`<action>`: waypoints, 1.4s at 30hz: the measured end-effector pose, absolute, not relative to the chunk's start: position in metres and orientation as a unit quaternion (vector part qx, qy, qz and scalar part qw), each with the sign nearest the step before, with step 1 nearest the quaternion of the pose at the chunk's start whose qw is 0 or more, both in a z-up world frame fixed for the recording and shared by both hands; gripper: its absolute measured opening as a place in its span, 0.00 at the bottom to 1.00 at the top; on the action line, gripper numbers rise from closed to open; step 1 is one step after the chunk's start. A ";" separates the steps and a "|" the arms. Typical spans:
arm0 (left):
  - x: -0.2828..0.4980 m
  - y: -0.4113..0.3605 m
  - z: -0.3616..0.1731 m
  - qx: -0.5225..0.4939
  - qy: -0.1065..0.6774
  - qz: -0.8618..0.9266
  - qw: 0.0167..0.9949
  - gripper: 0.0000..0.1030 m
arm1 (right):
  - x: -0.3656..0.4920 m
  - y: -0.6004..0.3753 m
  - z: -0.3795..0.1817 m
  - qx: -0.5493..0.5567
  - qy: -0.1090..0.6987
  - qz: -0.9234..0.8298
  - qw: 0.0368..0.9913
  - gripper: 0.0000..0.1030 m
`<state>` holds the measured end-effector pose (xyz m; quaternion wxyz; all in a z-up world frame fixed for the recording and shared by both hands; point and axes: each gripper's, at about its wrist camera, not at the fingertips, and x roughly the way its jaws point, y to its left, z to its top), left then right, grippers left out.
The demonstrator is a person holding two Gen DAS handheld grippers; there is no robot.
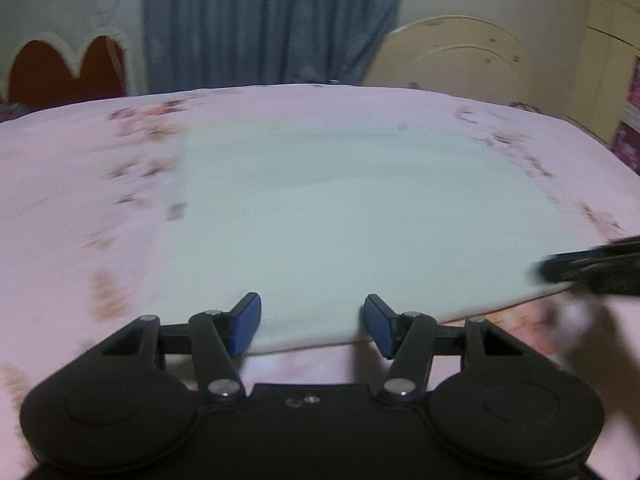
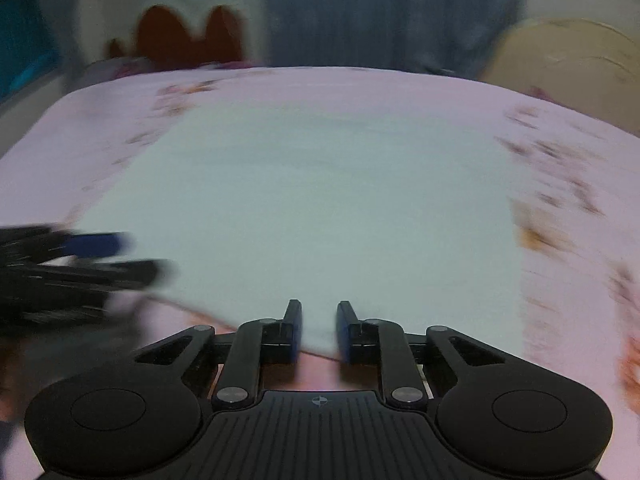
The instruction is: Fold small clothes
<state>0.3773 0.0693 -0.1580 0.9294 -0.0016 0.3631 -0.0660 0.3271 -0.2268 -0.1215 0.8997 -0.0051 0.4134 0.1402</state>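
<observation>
Pale cloth (image 1: 340, 216) smooth, matt; floral bedsheet (image 1: 80, 184) soft fabric (blurred); fingers (image 1: 246, 326) matt plastic.

Cloth (image 1: 340, 220) flat on bed (image 1: 60, 168); curtain (image 1: 260, 20) behind.

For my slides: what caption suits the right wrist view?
Right claw straddling the near hem of a pale cloth.

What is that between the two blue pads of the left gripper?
The near edge of the pale cloth lies between the left gripper's open jaws, seen in the left wrist view.
</observation>
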 end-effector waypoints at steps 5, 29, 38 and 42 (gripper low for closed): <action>0.370 0.088 -0.157 -0.005 0.365 -0.054 0.929 0.55 | 0.318 -0.276 -0.127 0.014 0.417 0.099 0.903 0.13; 0.370 0.087 -0.159 -0.009 0.369 -0.047 0.928 0.53 | 0.307 -0.282 -0.126 0.010 0.411 0.100 0.906 0.13; 0.371 0.097 -0.155 -0.033 0.377 -0.050 0.924 0.54 | 0.305 -0.280 -0.128 -0.012 0.404 0.106 0.908 0.13; 0.343 0.115 -0.136 -0.097 0.333 -0.004 0.938 0.71 | 0.296 -0.290 -0.112 0.019 0.392 0.105 0.914 0.18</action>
